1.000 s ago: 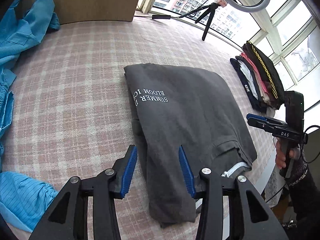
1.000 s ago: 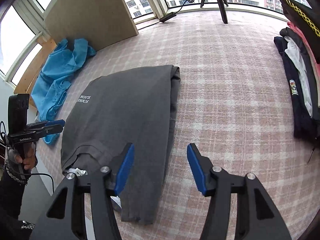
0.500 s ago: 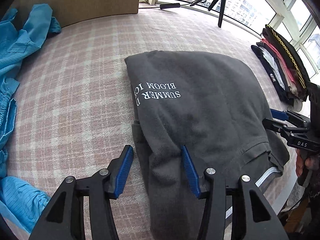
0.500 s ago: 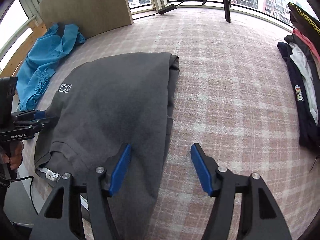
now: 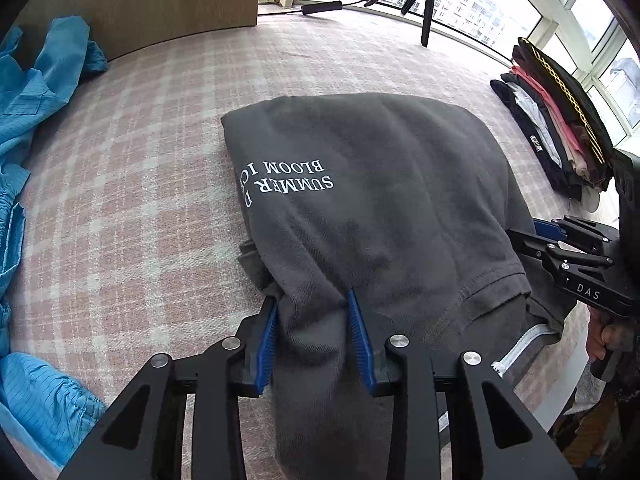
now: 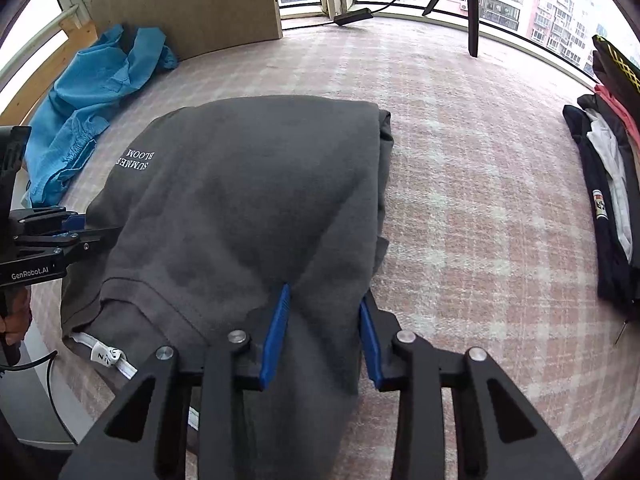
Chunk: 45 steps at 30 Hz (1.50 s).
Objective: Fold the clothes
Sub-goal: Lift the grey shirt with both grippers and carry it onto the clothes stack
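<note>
The dark grey cotton T-shirt with white lettering (image 5: 372, 216) lies folded lengthwise on the pink checked bedcover (image 5: 132, 184). The left gripper (image 5: 312, 332) and right gripper (image 6: 324, 332) are both closing, each with a bunch of the near edge between its blue pads. If either catches only the top layer, the fold could slide apart when lifted.

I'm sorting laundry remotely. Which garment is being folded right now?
On the pink plaid surface, look to the middle, between the crumpled blue clothes and the folded stack. It is the dark grey T-shirt, the only one printed "SUMMER BLOOM".
</note>
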Available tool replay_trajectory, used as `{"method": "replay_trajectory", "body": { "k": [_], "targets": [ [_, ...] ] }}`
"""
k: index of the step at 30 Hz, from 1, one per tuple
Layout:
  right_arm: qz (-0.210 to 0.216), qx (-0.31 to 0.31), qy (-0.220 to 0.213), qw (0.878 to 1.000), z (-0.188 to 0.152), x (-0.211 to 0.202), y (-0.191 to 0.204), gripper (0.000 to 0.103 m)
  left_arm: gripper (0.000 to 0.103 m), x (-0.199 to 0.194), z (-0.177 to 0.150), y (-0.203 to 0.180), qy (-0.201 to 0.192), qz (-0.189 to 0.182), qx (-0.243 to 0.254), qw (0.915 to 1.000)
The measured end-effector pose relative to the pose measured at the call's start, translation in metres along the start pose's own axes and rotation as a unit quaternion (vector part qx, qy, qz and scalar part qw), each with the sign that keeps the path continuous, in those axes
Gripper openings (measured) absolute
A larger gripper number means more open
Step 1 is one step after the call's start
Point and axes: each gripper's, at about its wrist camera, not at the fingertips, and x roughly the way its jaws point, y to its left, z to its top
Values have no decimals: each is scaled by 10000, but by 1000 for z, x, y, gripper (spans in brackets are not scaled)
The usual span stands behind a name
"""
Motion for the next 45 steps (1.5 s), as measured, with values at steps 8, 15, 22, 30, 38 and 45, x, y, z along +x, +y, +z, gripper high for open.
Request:
{"method": "replay_trajectory", "body": {
  "k": [8, 15, 22, 30, 38, 45],
  "targets": [
    [309, 460, -89, 9984, 1, 2, -1, 15, 16, 4, 3, 9, -171, -718, -705, 9948],
    [334, 741, -412, 9958, 4, -26, 7, 13, 12, -18, 16, 1, -445, -1100, -776, 9899],
    [374, 706, -758, 9939, 13, -72, 20, 13, 11, -58, 45, 2, -798, -1413, -525, 9853],
    [141, 603, -1263, 9901, 20, -132, 5, 12, 11, -138, 46, 12, -1181, -1639, -59, 9794],
    [-417, 414, -2019, 9777, 43, -230, -67, 12, 11, -180, 124, -95, -1793, -1971, 694, 9614],
    [-948, 223, -2433, 9650, 51, -308, -188, 12, 11, -187, 203, -231, -2203, -2148, 1074, 9454]
  ]
}}
